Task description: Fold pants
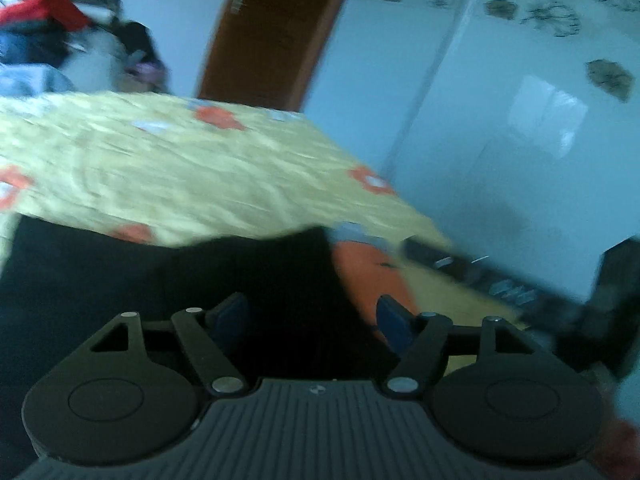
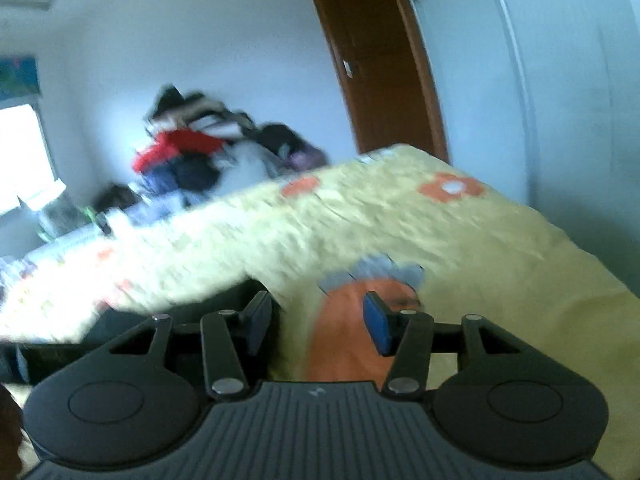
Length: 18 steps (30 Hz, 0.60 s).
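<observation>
Black pants (image 1: 168, 276) lie flat on a yellow bedspread (image 1: 180, 168) with orange flowers. In the left wrist view they fill the lower left. My left gripper (image 1: 312, 314) is open and empty, low over the pants' right part. In the right wrist view only a dark strip of the pants (image 2: 120, 328) shows at lower left. My right gripper (image 2: 316, 320) is open and empty over the bedspread (image 2: 460, 240), just right of the pants' edge. Both views are blurred by motion.
A pile of clothes (image 2: 200, 160) sits beyond the bed's far side. A brown door (image 1: 276, 28) and pale wardrobe panels (image 1: 500, 120) stand behind the bed. The other gripper's dark body (image 1: 560, 288) reaches in at the right of the left wrist view.
</observation>
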Tool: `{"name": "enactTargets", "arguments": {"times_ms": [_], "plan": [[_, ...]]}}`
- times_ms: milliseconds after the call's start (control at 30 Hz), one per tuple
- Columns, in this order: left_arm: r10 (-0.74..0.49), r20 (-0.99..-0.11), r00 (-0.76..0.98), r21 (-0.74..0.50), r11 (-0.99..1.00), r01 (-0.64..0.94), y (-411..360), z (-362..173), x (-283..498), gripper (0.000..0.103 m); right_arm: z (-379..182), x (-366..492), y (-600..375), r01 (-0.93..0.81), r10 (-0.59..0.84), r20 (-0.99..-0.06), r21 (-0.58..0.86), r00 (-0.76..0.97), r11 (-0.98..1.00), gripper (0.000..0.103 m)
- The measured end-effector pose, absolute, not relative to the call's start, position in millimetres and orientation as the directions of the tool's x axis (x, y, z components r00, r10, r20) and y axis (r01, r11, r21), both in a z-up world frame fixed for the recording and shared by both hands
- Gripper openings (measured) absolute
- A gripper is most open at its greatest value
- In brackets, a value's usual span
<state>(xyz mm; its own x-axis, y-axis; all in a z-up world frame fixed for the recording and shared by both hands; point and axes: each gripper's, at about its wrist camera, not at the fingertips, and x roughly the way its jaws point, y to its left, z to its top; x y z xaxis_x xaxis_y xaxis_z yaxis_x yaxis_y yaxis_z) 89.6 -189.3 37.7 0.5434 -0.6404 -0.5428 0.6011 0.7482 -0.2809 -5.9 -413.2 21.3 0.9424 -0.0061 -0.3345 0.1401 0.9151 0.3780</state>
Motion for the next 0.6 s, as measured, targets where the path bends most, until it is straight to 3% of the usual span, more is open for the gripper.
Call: {"name": "enactTargets", "arguments": {"times_ms": [100, 267, 433, 600], "plan": [[-0.486, -0.572, 0.661, -0.148, 0.853, 0.5, -169, 43, 105, 0.075, 28, 19, -402, 0.045, 0.089, -0.333, 0.376, 0.939, 0.925, 0.051], [-0.289, -0.612, 0.737, 0.022, 0.924, 0.381, -141, 43, 146, 0.082, 10, 79, -393, -0.023, 0.216, -0.416, 0.422, 0.883, 0.906, 0.049], [-0.205, -0.666, 0.717, 0.093, 0.931, 0.352, -132, 27, 176, 0.083, 0, 83, -385, -0.013, 0.198, -0.443, 0.387, 0.874, 0.922, 0.017], [-0.202, -0.694, 0.691, 0.068, 0.937, 0.343, -139, 10, 194, 0.087, 2, 78, -383, 0.032, 0.116, -0.456, 0.305, 0.882, 0.952, 0.011]]}}
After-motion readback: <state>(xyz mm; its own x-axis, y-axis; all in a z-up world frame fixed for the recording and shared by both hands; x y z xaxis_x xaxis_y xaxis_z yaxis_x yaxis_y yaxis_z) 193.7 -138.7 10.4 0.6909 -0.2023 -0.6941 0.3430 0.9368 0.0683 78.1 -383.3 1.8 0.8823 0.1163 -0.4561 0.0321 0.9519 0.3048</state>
